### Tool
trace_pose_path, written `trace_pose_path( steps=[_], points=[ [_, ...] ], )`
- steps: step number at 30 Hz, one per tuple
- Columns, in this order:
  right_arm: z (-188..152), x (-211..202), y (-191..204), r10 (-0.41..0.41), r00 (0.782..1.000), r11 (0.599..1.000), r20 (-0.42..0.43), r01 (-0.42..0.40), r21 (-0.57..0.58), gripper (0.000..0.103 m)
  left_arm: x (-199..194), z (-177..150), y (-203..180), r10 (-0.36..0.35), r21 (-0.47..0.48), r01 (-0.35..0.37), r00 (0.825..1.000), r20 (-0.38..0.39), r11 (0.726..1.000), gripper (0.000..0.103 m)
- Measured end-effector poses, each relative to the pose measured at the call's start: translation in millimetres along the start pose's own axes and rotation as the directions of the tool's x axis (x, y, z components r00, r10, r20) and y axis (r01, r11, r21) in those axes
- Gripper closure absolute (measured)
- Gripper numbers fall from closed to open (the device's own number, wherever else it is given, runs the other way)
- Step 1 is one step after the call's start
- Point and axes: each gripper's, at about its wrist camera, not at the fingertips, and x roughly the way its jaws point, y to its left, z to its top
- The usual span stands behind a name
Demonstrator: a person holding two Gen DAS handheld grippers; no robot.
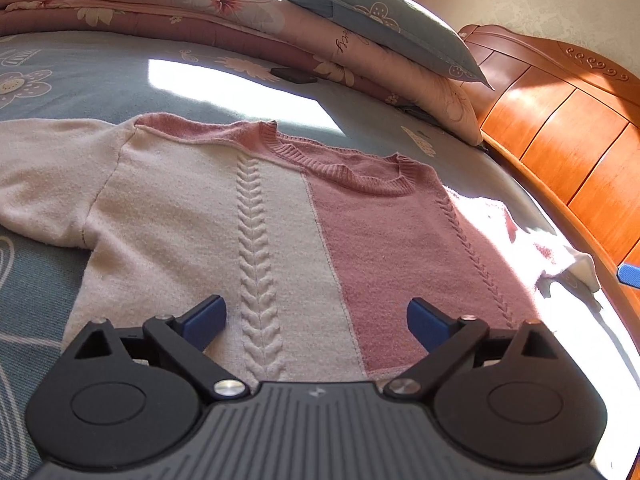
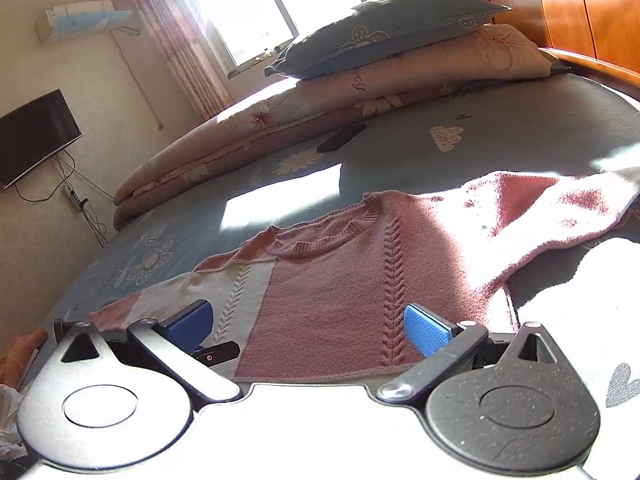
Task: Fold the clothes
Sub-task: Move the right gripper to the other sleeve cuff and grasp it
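A pink and cream knit sweater (image 1: 288, 216) lies flat, front up, on the blue bedsheet (image 1: 100, 80), neckline away from me, both sleeves spread out. It also shows in the right wrist view (image 2: 332, 292). My left gripper (image 1: 316, 322) is open and empty, low over the sweater's hem near the cable stitch. My right gripper (image 2: 308, 326) is open and empty over the hem on the pink half. The left gripper's tip (image 2: 216, 352) shows at the hem in the right wrist view.
Folded floral quilts (image 1: 168, 12) and a blue pillow (image 1: 384, 20) are stacked at the far side. A wooden headboard (image 1: 560, 120) runs along the right. A dark flat object (image 1: 294, 74) lies on the sheet by the quilts. A white cloth (image 2: 580, 320) lies at right.
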Motion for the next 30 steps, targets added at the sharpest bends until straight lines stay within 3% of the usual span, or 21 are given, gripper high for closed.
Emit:
trace_pose_path(
  steps=[6,9,13,17,21,26,27,29,30],
  points=[
    [51,-4,-38,-0.086,0.995,0.994,0.056,0.082,0.068,0.003,1,0,1,-0.014,-0.022,0.014,1.000,0.010,1.000,0.001],
    [53,10,-72,-0.127,0.990,0.985,0.061,0.119,0.124,0.014,3,0,0,-0.010,-0.013,0.010,1.000,0.014,1.000,0.001],
    [32,42,-141,-0.162,0.987,0.930,0.002,0.152,0.333,0.036,4,-1,-1,-0.007,0.003,0.007,1.000,0.021,1.000,0.001],
    [7,66,-190,-0.207,0.978,0.851,-0.033,0.197,0.487,0.040,5,-2,-1,-0.008,0.014,0.007,0.999,0.031,1.000,0.001],
    [-5,80,-217,-0.187,0.981,0.808,0.054,0.123,0.576,0.040,5,-1,3,-0.021,-0.001,0.021,0.999,0.040,1.000,0.001],
    [-1,97,-227,-0.204,0.971,0.809,0.122,0.097,0.580,0.043,6,-2,4,-0.030,-0.003,0.030,0.998,0.051,1.000,0.001],
    [0,99,-228,-0.213,0.969,0.809,0.128,0.102,0.579,0.049,7,-2,4,-0.028,0.004,0.027,0.998,0.052,1.000,0.001],
    [-1,103,-227,-0.253,0.962,0.804,0.104,0.150,0.575,0.081,7,-2,2,-0.023,0.015,0.022,0.998,0.053,1.000,0.001],
    [-2,104,-226,-0.272,0.958,0.799,0.088,0.173,0.576,0.089,8,-3,2,-0.021,0.020,0.020,0.998,0.053,1.000,0.001]
  ],
)
